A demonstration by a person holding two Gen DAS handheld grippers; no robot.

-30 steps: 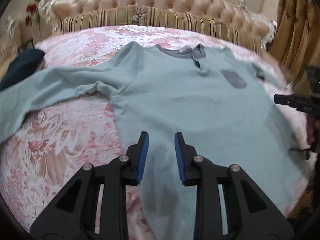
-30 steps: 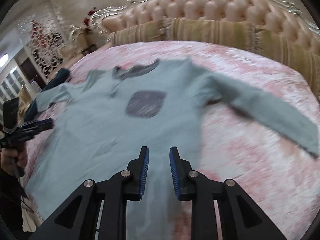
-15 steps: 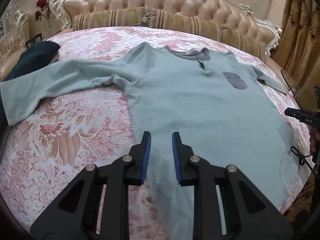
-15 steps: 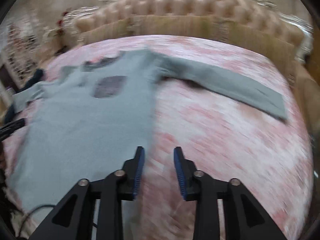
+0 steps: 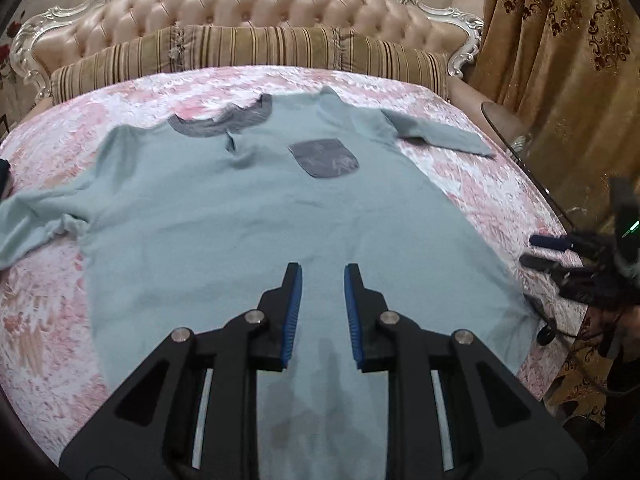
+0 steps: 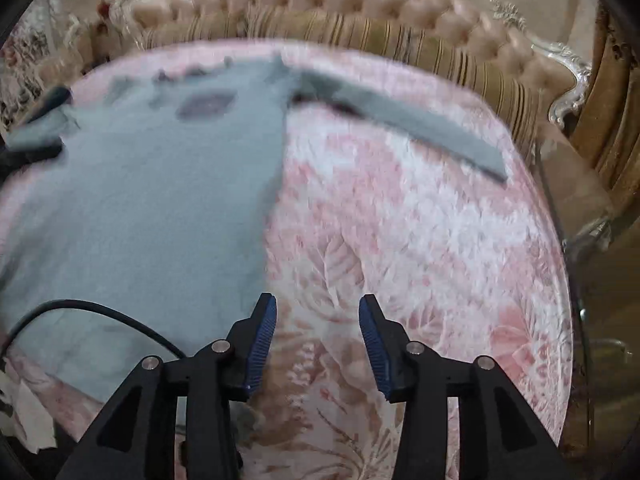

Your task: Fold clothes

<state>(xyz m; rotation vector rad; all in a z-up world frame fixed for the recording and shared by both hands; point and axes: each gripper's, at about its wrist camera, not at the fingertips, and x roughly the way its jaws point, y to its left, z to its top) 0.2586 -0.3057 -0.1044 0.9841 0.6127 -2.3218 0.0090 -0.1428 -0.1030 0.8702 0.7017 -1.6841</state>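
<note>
Bed with pink floral cover: fills both views, headboard at 12 o'clock. Shirt spread flat, front up, collar toward 12, sleeves out to 3 and 9: laid out ready for folding, no fold made yet. Right sleeve stretched toward 2 in right view. Left claw over lower shirt, jaws narrowly apart, holding nothing. Right claw beside shirt's side edge, jaws opening, nothing between, probably lining up on hem or sleeve.
</note>
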